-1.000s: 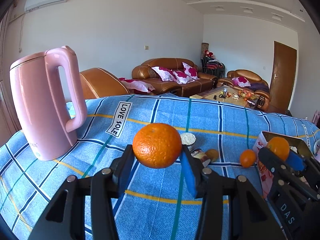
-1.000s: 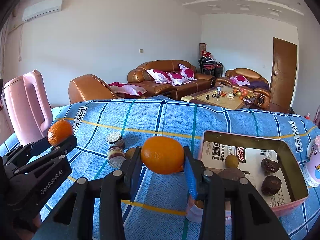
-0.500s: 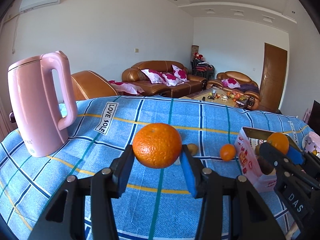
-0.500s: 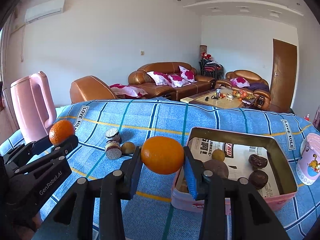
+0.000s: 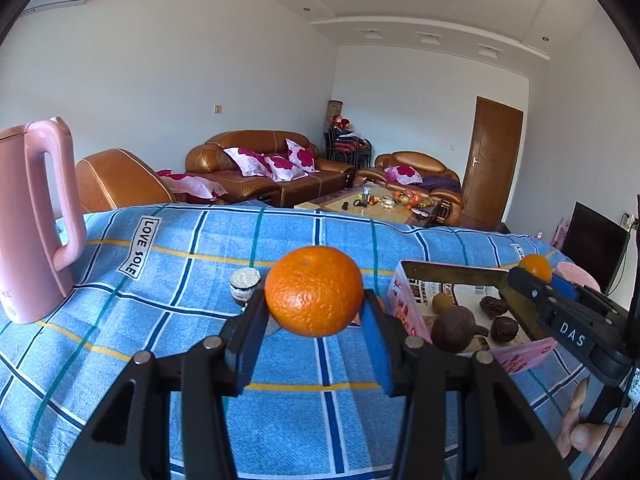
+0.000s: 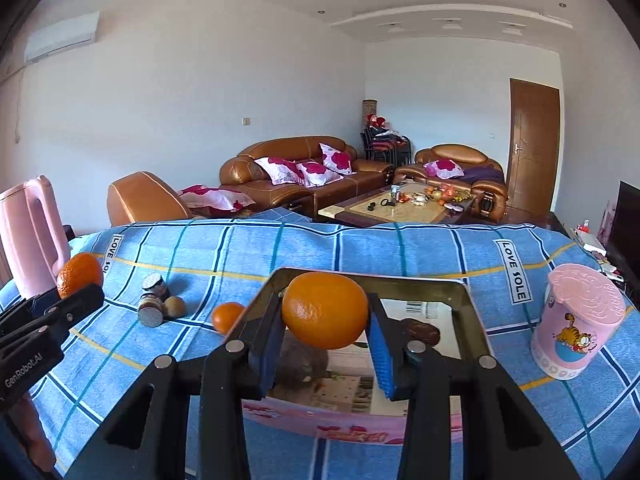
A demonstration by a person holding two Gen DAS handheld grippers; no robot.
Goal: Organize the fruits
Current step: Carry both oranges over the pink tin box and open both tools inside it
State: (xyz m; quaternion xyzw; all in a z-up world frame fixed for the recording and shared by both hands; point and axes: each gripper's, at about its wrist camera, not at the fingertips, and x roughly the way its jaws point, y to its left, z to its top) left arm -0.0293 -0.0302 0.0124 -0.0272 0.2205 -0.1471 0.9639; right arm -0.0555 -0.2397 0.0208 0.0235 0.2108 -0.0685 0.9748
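Left wrist: "LOVE SOLE" tablecloth [image 5: 137, 251], "DAS" right gripper [image 5: 536, 272]

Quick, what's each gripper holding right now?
Left gripper: closed on an orange.
Right gripper: closed on another orange, over the box.

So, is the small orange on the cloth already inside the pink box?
No, the small orange lies on the blue cloth, just outside the left wall of the pink box.
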